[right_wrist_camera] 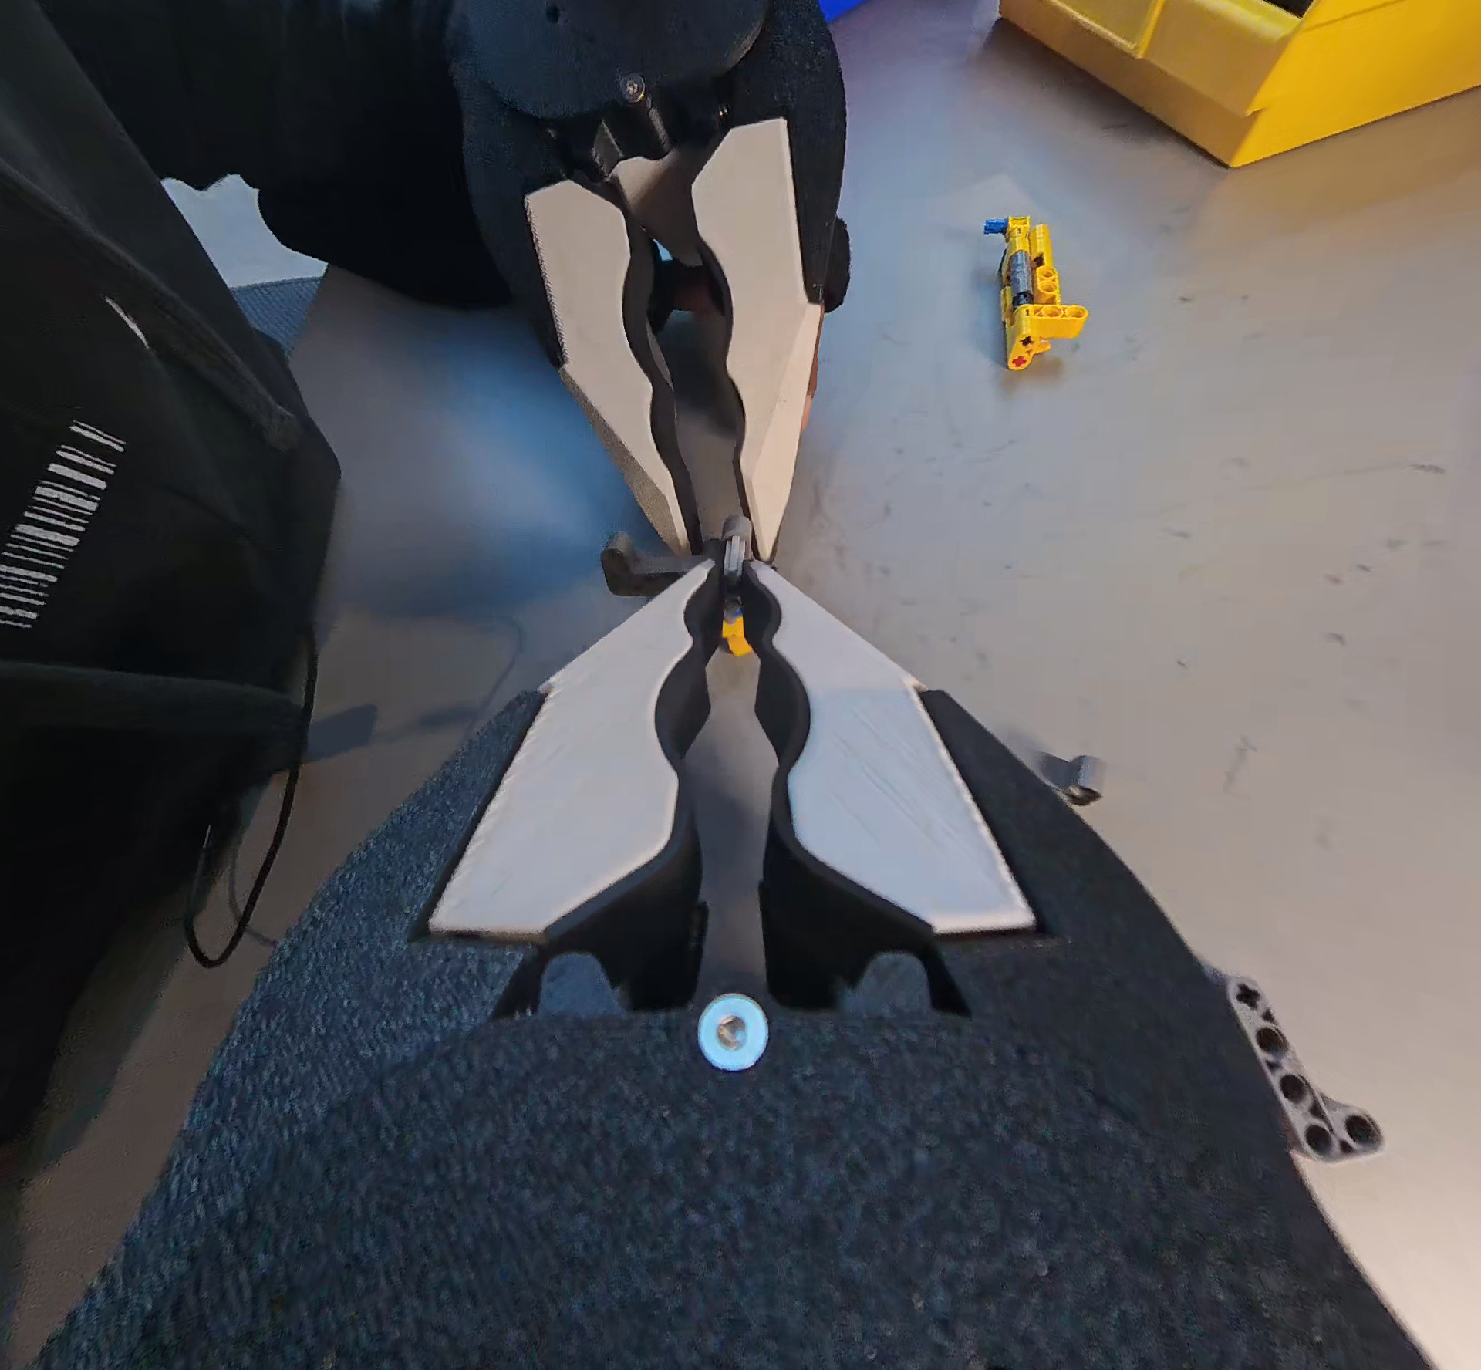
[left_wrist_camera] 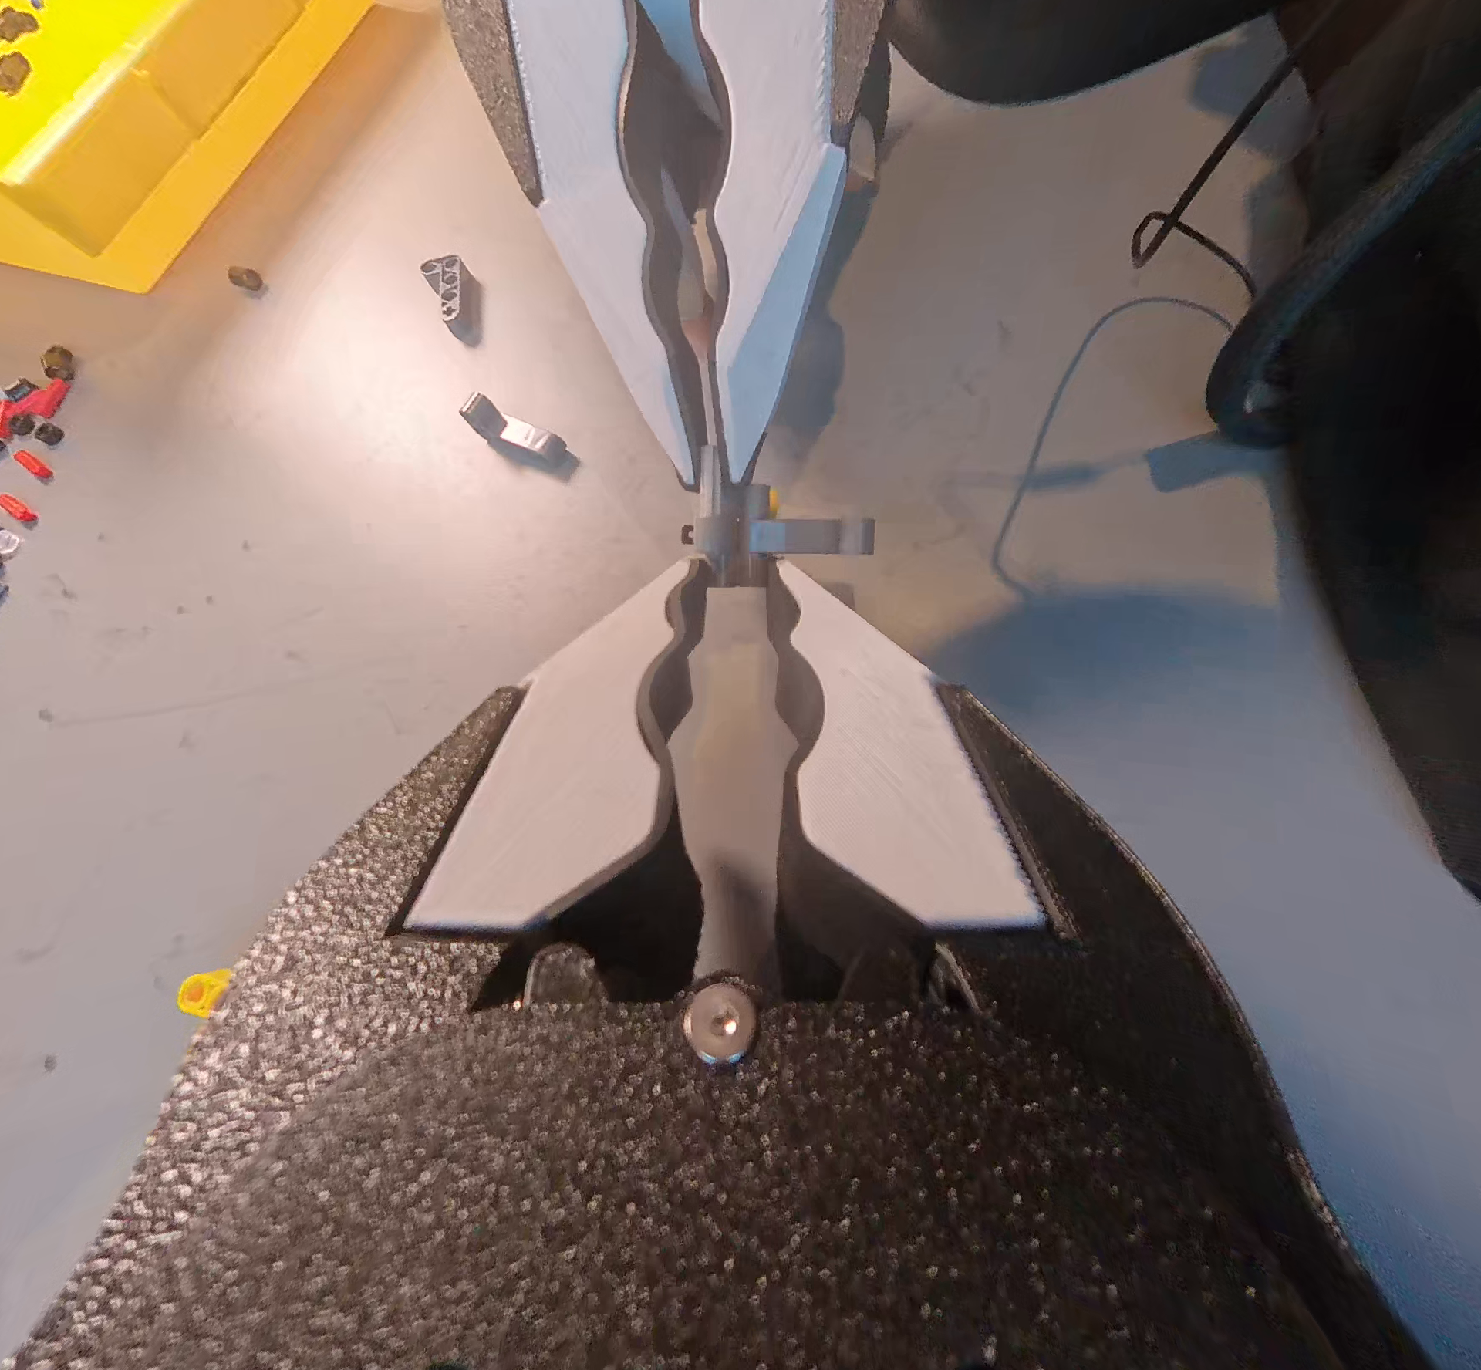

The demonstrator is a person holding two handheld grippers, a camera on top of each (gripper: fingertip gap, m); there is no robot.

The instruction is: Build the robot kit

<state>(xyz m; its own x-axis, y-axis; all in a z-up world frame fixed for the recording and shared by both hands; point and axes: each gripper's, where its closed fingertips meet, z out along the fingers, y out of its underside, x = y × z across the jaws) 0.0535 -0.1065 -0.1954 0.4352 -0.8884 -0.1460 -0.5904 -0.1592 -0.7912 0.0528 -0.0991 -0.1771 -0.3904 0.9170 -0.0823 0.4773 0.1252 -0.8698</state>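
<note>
You are pinching a small grey plastic piece between both tools, just above the surface. Your left tool and right tool are each clamping it, tips nearly touching. It looks light, stiff and slippery, so grip its thicker hub.

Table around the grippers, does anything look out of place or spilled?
Yes: small building pieces lie loose on the table instead of in the yellow bin, including a yellow assembly and red pieces.

Both wrist views face each other closely, seemingly sharing the grey assembly.
</note>
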